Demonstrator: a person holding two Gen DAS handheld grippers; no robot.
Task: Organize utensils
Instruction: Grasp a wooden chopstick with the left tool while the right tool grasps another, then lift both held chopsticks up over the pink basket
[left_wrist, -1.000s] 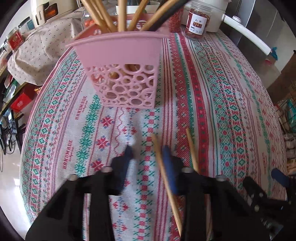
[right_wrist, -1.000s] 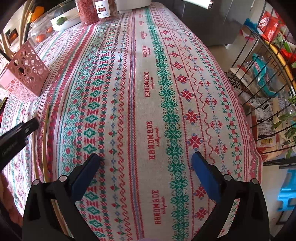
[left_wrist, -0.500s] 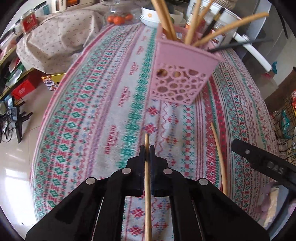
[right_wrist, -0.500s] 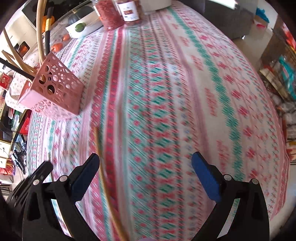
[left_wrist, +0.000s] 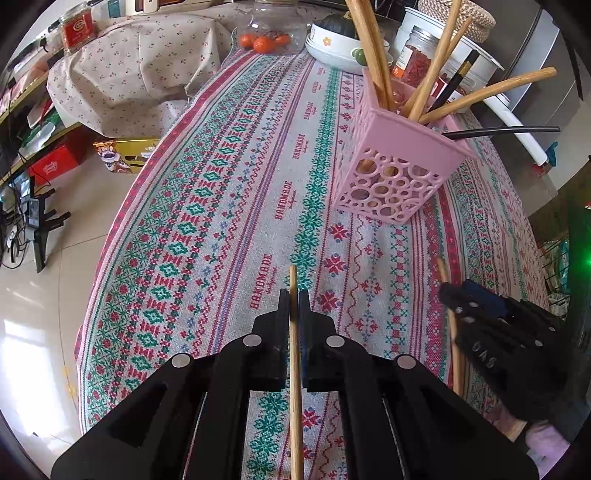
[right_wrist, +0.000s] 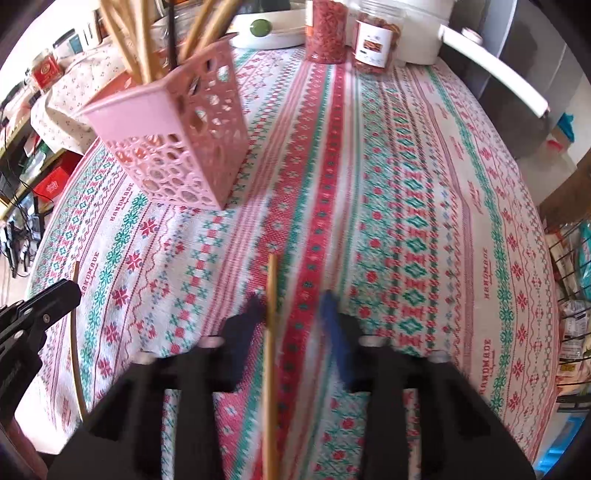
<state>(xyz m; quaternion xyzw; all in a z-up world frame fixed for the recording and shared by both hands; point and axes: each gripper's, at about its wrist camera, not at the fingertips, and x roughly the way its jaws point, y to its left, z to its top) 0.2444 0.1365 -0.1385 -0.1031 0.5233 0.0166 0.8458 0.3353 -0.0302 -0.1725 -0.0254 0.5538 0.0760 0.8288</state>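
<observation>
My left gripper (left_wrist: 294, 297) is shut on a wooden chopstick (left_wrist: 294, 354) and holds it above the tablecloth, tip pointing forward. A pink perforated utensil holder (left_wrist: 391, 166) with several wooden and black chopsticks stands ahead to the right. My right gripper (right_wrist: 291, 306) is around a second wooden chopstick (right_wrist: 271, 332) lying on the cloth; its jaws are partly closed with a gap beside the stick, and the view is blurred. The right gripper also shows in the left wrist view (left_wrist: 476, 295) beside that chopstick (left_wrist: 452, 332). The holder shows in the right wrist view (right_wrist: 173, 144), far left.
The patterned tablecloth (left_wrist: 229, 206) covers the table. Jars (right_wrist: 376, 40), a white bowl (left_wrist: 332, 48) and oranges (left_wrist: 264, 40) stand at the far end. A wire rack (right_wrist: 569, 295) is off the right edge. The floor drops away left.
My left gripper closed on the chopstick and lifted it, swinging left. My right gripper moved left over the second chopstick and its jaws have narrowed around it.
</observation>
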